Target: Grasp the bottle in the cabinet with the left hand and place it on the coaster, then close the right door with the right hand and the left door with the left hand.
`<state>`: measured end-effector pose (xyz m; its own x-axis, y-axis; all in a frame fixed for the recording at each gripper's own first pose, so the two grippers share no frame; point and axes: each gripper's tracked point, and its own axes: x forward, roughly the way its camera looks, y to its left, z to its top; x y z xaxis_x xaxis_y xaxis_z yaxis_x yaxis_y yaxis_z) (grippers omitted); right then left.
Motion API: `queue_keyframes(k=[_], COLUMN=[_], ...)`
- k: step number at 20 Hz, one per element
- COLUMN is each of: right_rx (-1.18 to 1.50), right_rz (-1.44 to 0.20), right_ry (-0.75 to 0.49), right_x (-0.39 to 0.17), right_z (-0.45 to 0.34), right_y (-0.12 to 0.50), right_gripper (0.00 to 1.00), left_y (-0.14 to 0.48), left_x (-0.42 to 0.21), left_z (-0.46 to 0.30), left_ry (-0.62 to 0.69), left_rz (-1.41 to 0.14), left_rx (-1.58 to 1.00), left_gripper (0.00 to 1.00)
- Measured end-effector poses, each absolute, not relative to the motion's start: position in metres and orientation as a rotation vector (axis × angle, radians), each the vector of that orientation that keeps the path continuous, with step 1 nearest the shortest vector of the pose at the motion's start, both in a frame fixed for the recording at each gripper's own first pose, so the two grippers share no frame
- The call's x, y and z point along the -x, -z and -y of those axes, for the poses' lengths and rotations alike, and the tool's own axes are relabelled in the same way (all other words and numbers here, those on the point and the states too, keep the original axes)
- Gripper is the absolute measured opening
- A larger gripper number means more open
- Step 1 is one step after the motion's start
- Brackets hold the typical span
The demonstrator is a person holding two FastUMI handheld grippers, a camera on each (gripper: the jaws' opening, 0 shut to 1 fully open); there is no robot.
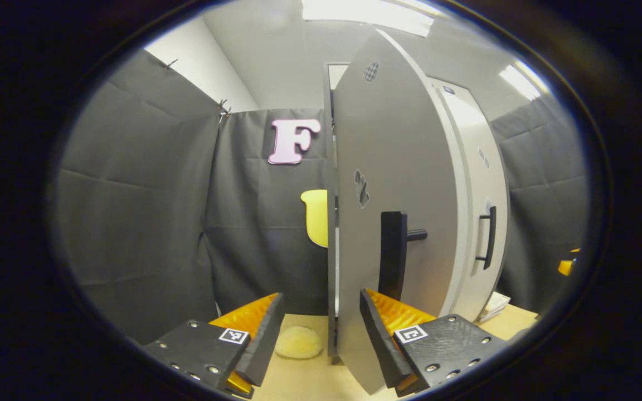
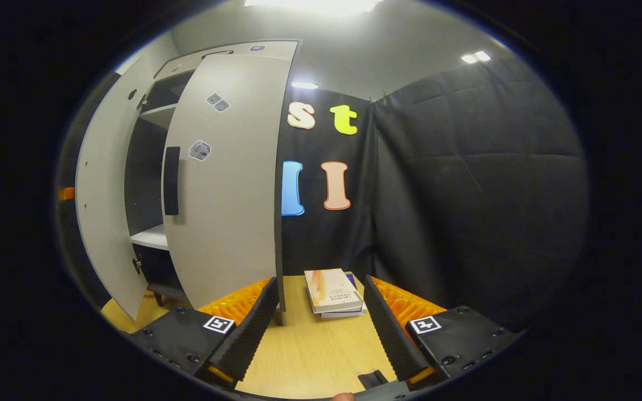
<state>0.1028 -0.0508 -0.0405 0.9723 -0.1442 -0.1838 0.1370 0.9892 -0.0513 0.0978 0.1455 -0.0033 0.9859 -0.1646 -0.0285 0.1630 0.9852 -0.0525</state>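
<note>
My left gripper (image 1: 321, 334) is open, with nothing between its fingers. Just ahead of it a pale round coaster (image 1: 298, 341) lies on the wooden table (image 1: 304, 379), beside the foot of an open cabinet door (image 1: 393, 167) seen nearly edge-on. That door carries a black handle (image 1: 393, 253). Beyond it stands a second door (image 1: 480, 184) with its own black handle (image 1: 488, 236). My right gripper (image 2: 321, 320) is open and empty over the table. To its left the grey cabinet (image 2: 148, 167) has both doors ajar: the nearer door (image 2: 226, 184) with a black handle (image 2: 171, 181), and the farther door (image 2: 103, 195). Dark shelves show between them.
A small stack of books (image 2: 335, 292) lies on the table (image 2: 310, 356) just beyond my right gripper, against the black cloth wall (image 2: 466, 195). Cloth walls (image 1: 142, 211) also close off the space left of the cabinet. A black object's tip (image 2: 374, 379) shows at the table's near edge.
</note>
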Motion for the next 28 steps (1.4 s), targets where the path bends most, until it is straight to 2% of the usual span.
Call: queue_keyframes(k=[13,24,28], right_rx=[0.02,0.038,0.027], right_rz=[-0.183,-0.211,-0.217], right_ry=[0.153,0.181,0.187], right_x=[-0.073,-0.057,-0.047], right_z=[0.076,0.094,0.098], right_y=[0.036,0.046,0.048], right_gripper=[0.98,0.96,0.98], left_y=[0.004,0.003,0.002], left_x=[-0.097,-0.102,-0.108], left_z=[-0.108,-0.065,-0.061], left_ry=[0.186,0.282,0.279], left_rz=[-0.045,-0.028,-0.013], left_rx=[0.115,0.103,0.075], left_gripper=[0.8,0.81,0.8])
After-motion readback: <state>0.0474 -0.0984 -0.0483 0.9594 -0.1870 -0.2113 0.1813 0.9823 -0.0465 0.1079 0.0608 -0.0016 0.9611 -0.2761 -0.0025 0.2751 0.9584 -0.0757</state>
